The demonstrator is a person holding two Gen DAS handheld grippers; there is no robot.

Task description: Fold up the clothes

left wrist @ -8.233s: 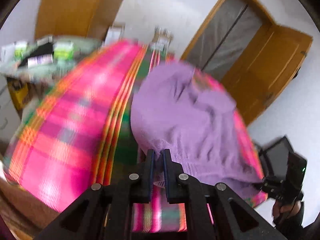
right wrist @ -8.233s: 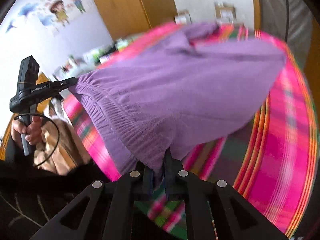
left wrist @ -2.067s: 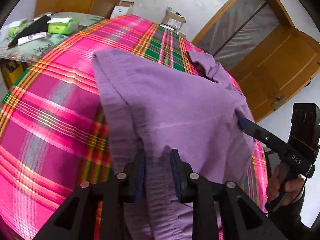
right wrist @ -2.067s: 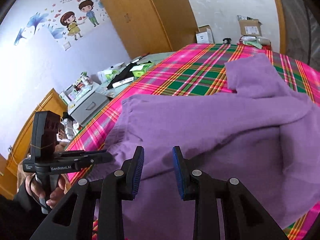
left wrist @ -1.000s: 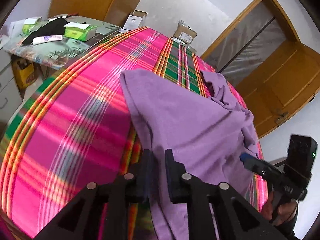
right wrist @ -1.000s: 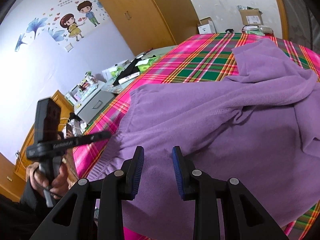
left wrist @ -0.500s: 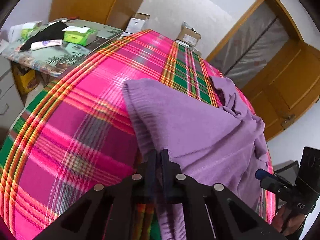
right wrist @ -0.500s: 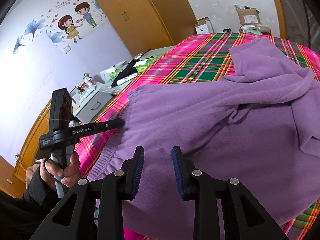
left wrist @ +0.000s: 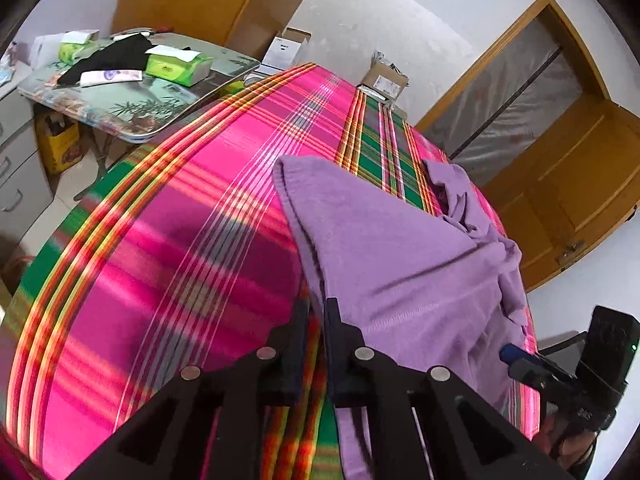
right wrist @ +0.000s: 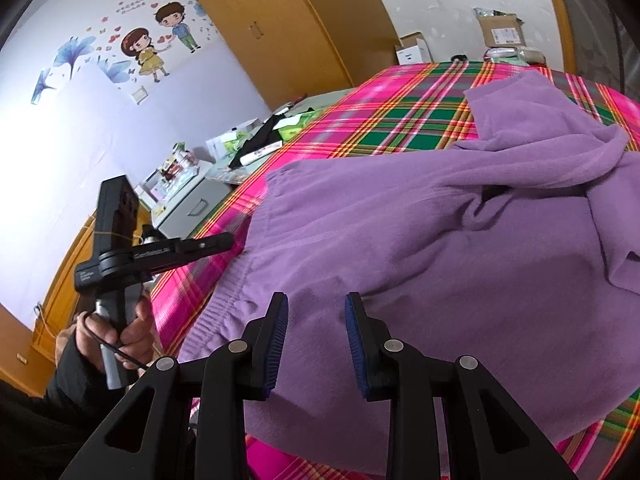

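A purple sweater [left wrist: 400,248] lies spread on the pink and green plaid bedspread [left wrist: 180,240], one sleeve bunched at the far side. My left gripper [left wrist: 316,312] is at the sweater's near left edge. Its jaws are opening slightly, only a narrow gap shows, and the purple edge is still pinched between them. In the right wrist view the left gripper [right wrist: 230,240] meets the ribbed hem of the sweater [right wrist: 440,240]. My right gripper [right wrist: 316,316] hovers open just above the sweater's lower body, nothing between its blue pads. Its tip [left wrist: 508,354] shows at the sweater's right edge.
A side table [left wrist: 132,92] with tissue packs stands left of the bed, with grey drawers [left wrist: 16,184] beside it. Cardboard boxes [left wrist: 384,80] sit against the far wall. A wooden door [left wrist: 580,184] is on the right. A person's hand [right wrist: 120,332] holds the left gripper's handle.
The left gripper's jaws narrowed onto the sweater's left edge and it shifted a little along the bed. The right gripper has stayed open and still.
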